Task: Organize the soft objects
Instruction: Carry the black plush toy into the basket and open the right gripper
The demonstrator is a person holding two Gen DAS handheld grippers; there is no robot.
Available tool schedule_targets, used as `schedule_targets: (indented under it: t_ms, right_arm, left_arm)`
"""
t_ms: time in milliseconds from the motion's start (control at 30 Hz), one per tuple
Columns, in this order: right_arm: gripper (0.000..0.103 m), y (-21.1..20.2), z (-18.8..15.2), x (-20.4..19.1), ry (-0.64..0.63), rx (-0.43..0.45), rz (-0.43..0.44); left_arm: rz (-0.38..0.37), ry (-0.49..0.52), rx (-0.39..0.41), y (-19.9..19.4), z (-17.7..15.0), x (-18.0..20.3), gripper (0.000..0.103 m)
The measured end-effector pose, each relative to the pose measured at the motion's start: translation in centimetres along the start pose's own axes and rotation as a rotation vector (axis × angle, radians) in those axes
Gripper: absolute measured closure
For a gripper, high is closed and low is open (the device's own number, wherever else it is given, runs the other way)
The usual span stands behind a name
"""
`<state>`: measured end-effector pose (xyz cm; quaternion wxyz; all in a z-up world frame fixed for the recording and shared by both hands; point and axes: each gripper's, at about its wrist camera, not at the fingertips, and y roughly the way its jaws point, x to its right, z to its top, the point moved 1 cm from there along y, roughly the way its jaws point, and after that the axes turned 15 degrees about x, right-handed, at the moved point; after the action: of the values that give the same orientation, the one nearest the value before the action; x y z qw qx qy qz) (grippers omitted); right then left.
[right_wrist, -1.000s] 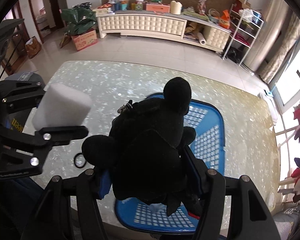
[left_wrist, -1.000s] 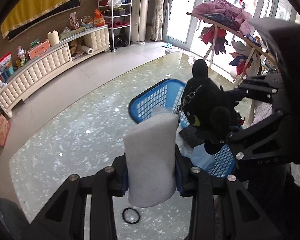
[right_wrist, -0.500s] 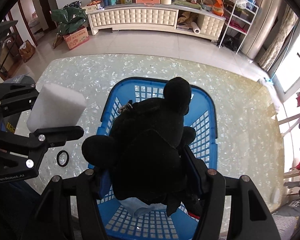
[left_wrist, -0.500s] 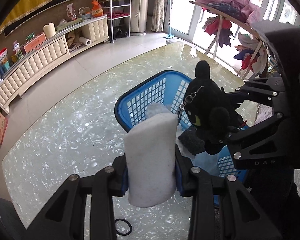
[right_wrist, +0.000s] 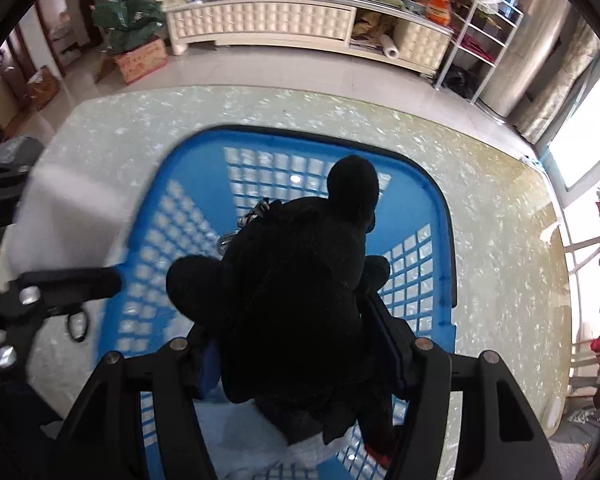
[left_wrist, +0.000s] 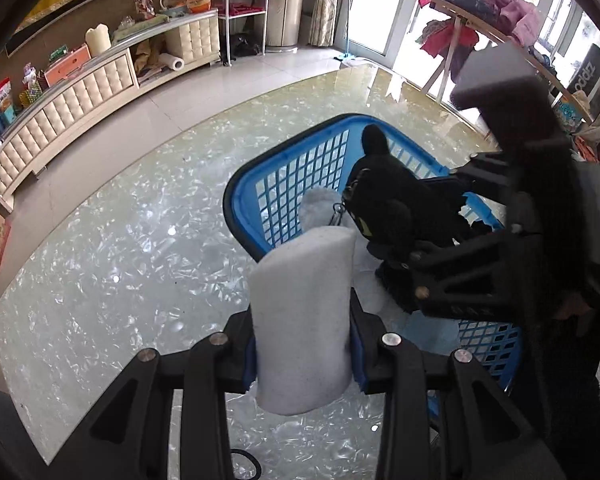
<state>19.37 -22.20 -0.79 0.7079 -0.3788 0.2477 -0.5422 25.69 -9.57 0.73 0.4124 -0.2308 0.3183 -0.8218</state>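
**Both grippers have come down over the basket**

The blue basket (right_wrist: 440, 216) now fills the middle of the right wrist view, where a second ago only its near end showed beneath the toy; in the left wrist view it has slid in close behind the foam. It sits on the pale, flecked table (left_wrist: 112, 248), and some pale and dark soft things already lie inside, though the load hides most of them.

The right gripper (right_wrist: 300, 344) is clamped on the black plush toy (right_wrist: 300, 280), which hangs directly above the basket's open mouth and looks ready for release there.

The left gripper (left_wrist: 302, 354) pinches the white foam block (left_wrist: 304, 320), which stands upright just outside the basket's near rim, so it probably needs a little more travel.

A small black ring (right_wrist: 78, 322) lies on the table beside the basket.
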Motion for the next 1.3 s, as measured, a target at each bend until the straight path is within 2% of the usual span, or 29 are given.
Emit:
schedule_targets:
  t_ms: [133,500,600,667,733,800,1200,1300]
  right_arm:
    - [0.042,1.5,-1.0,0.0,0.010,-0.049,0.002]
    - [0.040,0.6,-1.7,-1.0,-0.030,-0.023,-0.045]
    - [0.020,0.1,-1.9,-1.4,-0.007,-0.021,-0.031]
    - [0.017,-0.1,-1.6,-1.4,-0.006,-0.006,-0.038]
    - [0.007,-0.3,-0.8,-1.1,-0.008,0.017,-0.040]
    - [0.002,-1.1,-0.8,-1.0,-0.015,0.039,-0.049]
    - [0.001,-4.1,-2.7,0.3,0.027,0.090,-0.068]
    - [0.001,-5.5,-3.3,0.3,0.071,0.115,-0.075]
  left_arm:
    - [-0.009,-0.022,-0.003,0.4,-0.2,-0.4,0.069]
    - [-0.014,-0.003,-0.008,0.8,-0.2,-0.2,0.069]
    - [-0.012,-0.002,-0.002,0.8,-0.2,-0.3,0.069]
    - [-0.014,0.002,0.002,0.7,-0.3,-0.2,0.069]
    - [-0.014,0.001,0.003,0.6,-0.3,-0.3,0.069]
    - [-0.007,0.007,0.005,0.5,-0.3,-0.2,0.069]
    - [-0.030,0.046,0.045,-1.4,0.0,1.7,0.067]
    - [-0.036,0.059,0.056,-1.9,-0.1,2.4,0.067]
